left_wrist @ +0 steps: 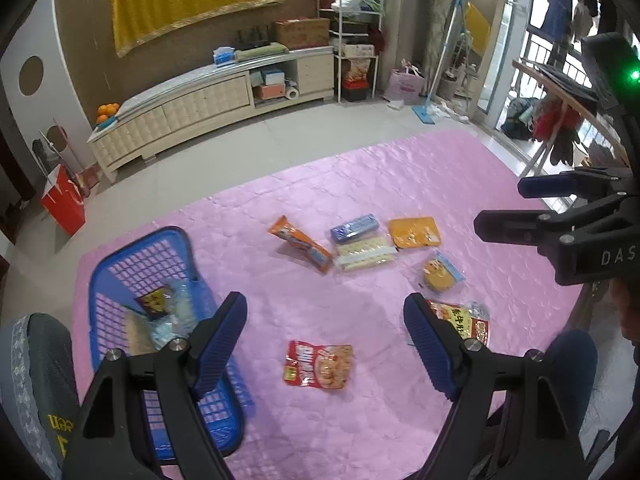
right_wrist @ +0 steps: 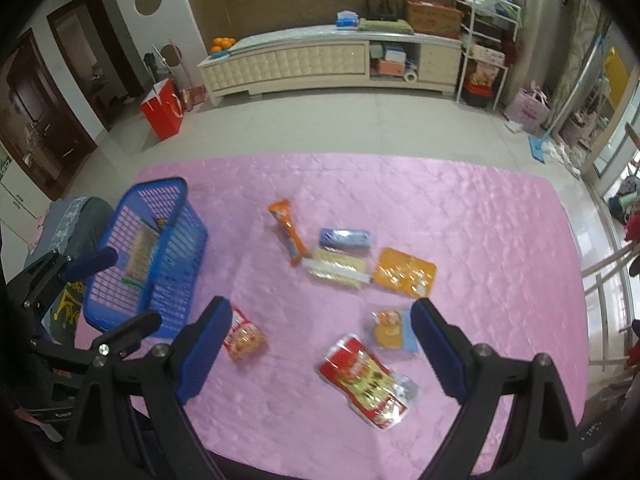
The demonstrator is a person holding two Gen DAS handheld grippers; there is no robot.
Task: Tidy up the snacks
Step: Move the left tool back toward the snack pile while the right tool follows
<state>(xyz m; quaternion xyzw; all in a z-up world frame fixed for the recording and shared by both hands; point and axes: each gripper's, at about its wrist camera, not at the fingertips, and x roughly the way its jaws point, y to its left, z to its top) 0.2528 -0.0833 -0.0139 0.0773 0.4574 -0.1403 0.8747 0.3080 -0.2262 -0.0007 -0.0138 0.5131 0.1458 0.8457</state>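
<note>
Snacks are seen scattered over the pink quilted surface (right_wrist: pixel 460 216), none of them at its edges. Nearest, a small red packet (left_wrist: pixel 319 364) lies flat between the fingers of the left tongs (left_wrist: pixel 326 344), which are spread wide and grasp nothing. A larger red pouch (right_wrist: pixel 366 384) is framed between the fingers of the right tongs (right_wrist: pixel 316 348), likewise released and empty; bare pink cloth is left all around both packets. A round cake in clear wrap (right_wrist: pixel 390 330) is found just beside the right-hand finger. Farther off, an orange stick pack (right_wrist: pixel 288 230), a blue pack (right_wrist: pixel 345 238), a pale cracker pack (right_wrist: pixel 338 270) and an orange tray pack (right_wrist: pixel 404 272) are clustered mid-surface. The blue slotted basket (right_wrist: pixel 176 200) is set near the left edge, some packets already inside. Beyond the far edge, open tiled floor (right_wrist: pixel 340 124) is seen up to a low cabinet (right_wrist: pixel 320 62).
</note>
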